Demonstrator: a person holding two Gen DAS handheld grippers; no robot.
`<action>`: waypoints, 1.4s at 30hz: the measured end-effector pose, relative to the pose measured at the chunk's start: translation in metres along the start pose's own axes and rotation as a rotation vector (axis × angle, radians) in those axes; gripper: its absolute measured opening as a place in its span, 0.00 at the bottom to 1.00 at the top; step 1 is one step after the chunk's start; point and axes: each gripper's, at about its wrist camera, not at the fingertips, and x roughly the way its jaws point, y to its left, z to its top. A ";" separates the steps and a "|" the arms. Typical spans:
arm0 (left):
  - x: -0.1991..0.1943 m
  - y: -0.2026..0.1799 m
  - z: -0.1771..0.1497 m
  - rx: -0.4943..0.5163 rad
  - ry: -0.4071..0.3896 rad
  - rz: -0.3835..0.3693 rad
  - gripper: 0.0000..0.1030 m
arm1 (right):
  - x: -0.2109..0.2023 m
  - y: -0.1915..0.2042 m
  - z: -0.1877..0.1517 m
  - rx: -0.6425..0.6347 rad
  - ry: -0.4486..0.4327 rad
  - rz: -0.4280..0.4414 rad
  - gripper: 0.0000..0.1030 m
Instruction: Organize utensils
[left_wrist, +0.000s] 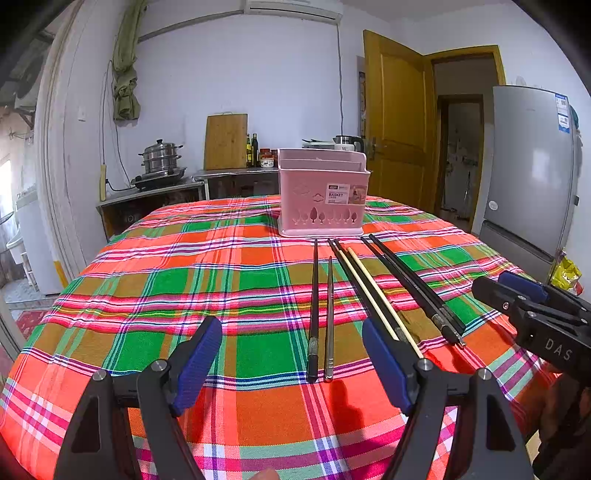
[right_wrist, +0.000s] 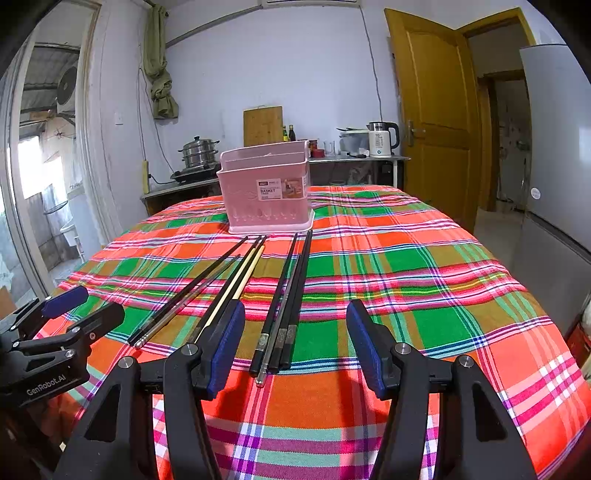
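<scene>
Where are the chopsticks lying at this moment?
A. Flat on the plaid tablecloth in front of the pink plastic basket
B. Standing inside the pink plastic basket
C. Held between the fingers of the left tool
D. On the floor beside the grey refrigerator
A: the long black, metal and pale wooden chopsticks lie flat on the red, green and orange plaid tablecloth, just in front of the pink plastic basket, and both tools hang open, holding nothing.

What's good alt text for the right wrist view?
The open right claw hovers over a plaid tablecloth above a bundle of dark chopsticks, with more chopsticks lying to the left. A pink utensil basket stands beyond them; the left claw shows at the left edge.
</scene>
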 end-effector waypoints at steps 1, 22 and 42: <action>0.001 0.000 0.001 -0.002 0.006 -0.004 0.76 | 0.000 0.000 0.000 0.001 0.000 0.002 0.56; 0.092 0.009 0.058 0.089 0.307 -0.152 0.62 | 0.063 -0.025 0.053 -0.012 0.238 0.007 0.34; 0.168 0.000 0.073 0.070 0.436 -0.200 0.35 | 0.141 -0.029 0.058 0.009 0.418 0.090 0.15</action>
